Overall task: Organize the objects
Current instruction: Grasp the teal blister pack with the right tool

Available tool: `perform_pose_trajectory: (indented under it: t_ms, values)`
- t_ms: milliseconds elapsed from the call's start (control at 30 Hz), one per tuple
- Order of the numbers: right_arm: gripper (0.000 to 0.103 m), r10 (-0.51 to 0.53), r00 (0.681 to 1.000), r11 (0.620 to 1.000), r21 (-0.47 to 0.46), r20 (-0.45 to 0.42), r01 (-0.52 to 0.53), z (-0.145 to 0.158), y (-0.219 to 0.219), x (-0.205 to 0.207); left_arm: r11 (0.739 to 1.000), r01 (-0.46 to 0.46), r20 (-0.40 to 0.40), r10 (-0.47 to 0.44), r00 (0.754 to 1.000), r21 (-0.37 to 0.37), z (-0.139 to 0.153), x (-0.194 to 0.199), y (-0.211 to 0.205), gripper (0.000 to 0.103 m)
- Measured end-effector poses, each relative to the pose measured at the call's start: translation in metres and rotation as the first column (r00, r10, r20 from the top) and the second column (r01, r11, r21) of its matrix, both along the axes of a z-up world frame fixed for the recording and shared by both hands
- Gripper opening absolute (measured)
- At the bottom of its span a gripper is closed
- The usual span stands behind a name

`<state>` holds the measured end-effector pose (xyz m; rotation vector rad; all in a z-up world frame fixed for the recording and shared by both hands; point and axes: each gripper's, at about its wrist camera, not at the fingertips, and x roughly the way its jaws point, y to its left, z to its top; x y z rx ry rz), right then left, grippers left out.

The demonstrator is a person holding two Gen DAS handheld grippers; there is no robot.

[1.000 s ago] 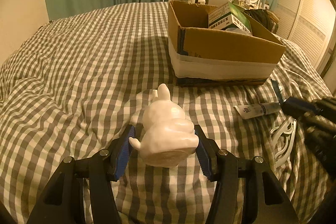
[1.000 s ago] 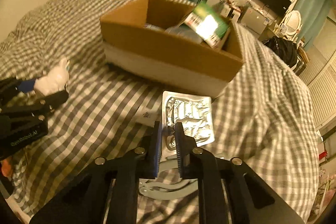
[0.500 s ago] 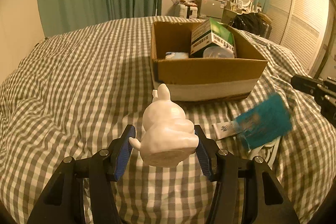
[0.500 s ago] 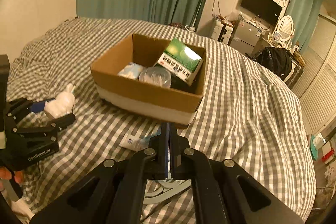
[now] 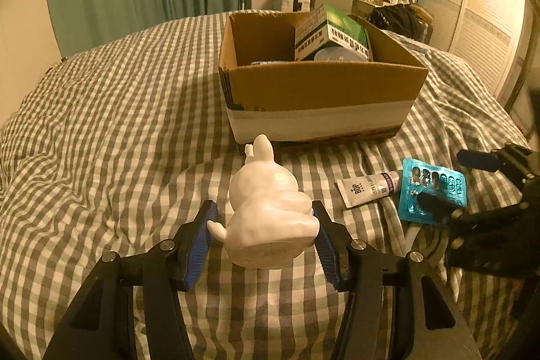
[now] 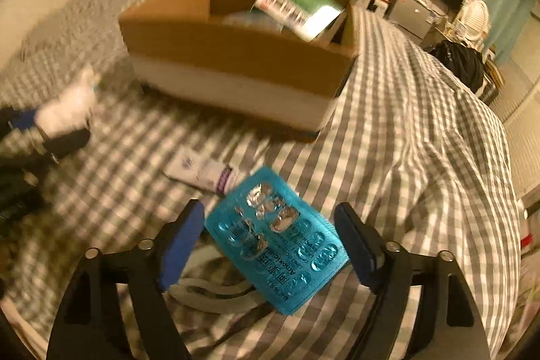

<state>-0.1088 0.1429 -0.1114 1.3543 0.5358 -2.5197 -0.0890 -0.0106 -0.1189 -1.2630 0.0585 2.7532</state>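
Observation:
My left gripper [image 5: 263,238] is shut on a white rabbit figurine [image 5: 266,218], held just above the checked bedspread in front of the cardboard box [image 5: 320,90]. A blue blister pack [image 6: 273,238] lies flat on the bed between the spread fingers of my right gripper [image 6: 270,218], which is open. In the left wrist view the same blister pack [image 5: 432,188] rests at the right beside a white tube [image 5: 369,188], with the right gripper [image 5: 455,181] over it. The right wrist view is blurred; the rabbit [image 6: 67,110] shows at its left.
The cardboard box [image 6: 236,56] holds a green-and-white carton [image 5: 330,32] and a few other items. A pale curved frame [image 6: 209,292] lies under the blister pack. The tube [image 6: 199,171] lies in front of the box. Curtains, a TV and furniture stand beyond the bed.
My right gripper went from shut on the blister pack to open; the pack now lies on the bed by the tube. The left gripper keeps the rabbit and has shifted slightly.

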Motion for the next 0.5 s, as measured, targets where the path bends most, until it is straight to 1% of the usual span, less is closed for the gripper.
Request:
perform_pose_trajectory:
  t_ms: [67,100,167,267,300,367,400,467,500]
  values:
    - [0.089,0.030,0.998,1.000,0.001,0.056,-0.031,-0.010,-0.001,-0.004,1.000,-0.001,0.007,0.001,1.000,0.001,-0.003,-0.001,-0.001,0.057]
    - [0.090,0.047,0.996,0.999,0.013,0.080,-0.048,-0.015,-0.002,-0.007,1.000,-0.001,0.012,0.001,1.000,0.002,-0.005,-0.001,-0.002,0.057]
    - [0.094,0.070,0.993,0.996,0.050,0.100,-0.075,-0.021,-0.006,-0.009,1.000,-0.003,0.020,0.003,1.000,0.003,-0.007,-0.002,-0.003,0.057]
    - [0.094,0.074,0.987,0.993,0.081,0.140,-0.086,-0.031,-0.007,-0.014,1.000,-0.005,0.028,0.005,1.000,0.005,-0.010,-0.004,-0.004,0.057]
    - [0.094,0.062,0.989,0.993,0.090,0.133,-0.074,-0.032,-0.006,-0.015,1.000,-0.006,0.029,0.006,1.000,0.005,-0.011,-0.004,-0.005,0.057]
    - [0.093,0.045,0.990,0.995,0.077,0.136,-0.056,-0.031,-0.002,-0.015,1.000,-0.006,0.029,0.005,1.000,0.004,-0.011,-0.003,-0.005,0.057]
    - [0.092,0.043,0.990,0.996,0.072,0.135,-0.053,-0.029,-0.001,-0.014,1.000,-0.005,0.030,0.005,1.000,0.002,-0.011,-0.003,-0.005,0.057]
    - [0.086,0.043,0.991,0.996,0.068,0.128,-0.052,-0.026,0.002,-0.010,1.000,-0.005,0.030,0.005,1.000,0.003,-0.011,-0.003,-0.005,0.057]
    - [0.086,0.043,0.992,0.996,0.069,0.120,-0.051,-0.023,0.003,-0.007,1.000,-0.004,0.030,0.004,1.000,0.002,-0.011,-0.002,-0.005,0.057]
